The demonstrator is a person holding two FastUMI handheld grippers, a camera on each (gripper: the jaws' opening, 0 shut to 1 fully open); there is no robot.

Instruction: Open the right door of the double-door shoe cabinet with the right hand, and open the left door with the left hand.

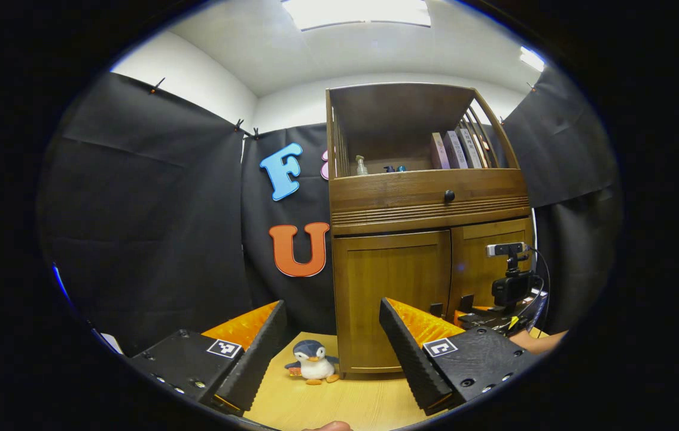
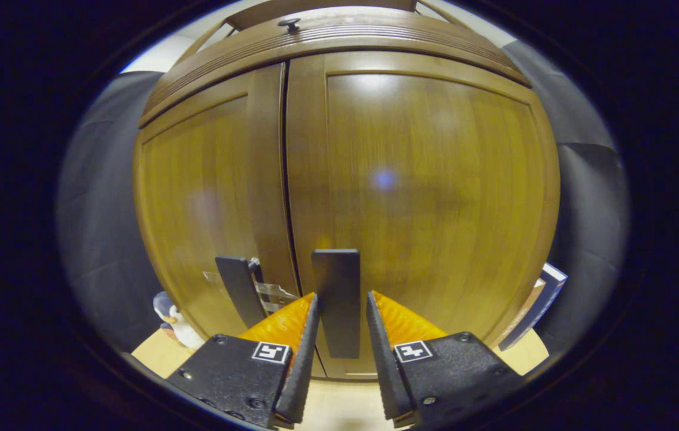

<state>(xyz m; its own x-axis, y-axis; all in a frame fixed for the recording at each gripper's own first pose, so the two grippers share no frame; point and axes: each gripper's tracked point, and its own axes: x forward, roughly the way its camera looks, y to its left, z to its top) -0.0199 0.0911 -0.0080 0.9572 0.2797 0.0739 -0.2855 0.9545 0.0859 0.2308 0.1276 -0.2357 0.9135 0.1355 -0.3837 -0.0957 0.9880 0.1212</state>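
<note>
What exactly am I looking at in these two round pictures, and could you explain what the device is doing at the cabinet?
There is no robot here: a person holds a two-finger gripper in each hand, and each carries a fisheye camera looking along its own fingers.

The left gripper view is taken farther back. The left gripper is open and holds nothing. Ahead stands the wooden shoe cabinet with both doors closed, on a light wooden surface. A toy penguin sits beside the cabinet's left corner. The right gripper shows near the doors.

The right gripper view is close to the doors. Here the right door's handle, a dark upright bar, stands between the fingers of the right gripper; they straddle it, but I cannot tell whether they press on it. The left door's handle is untouched.
</note>
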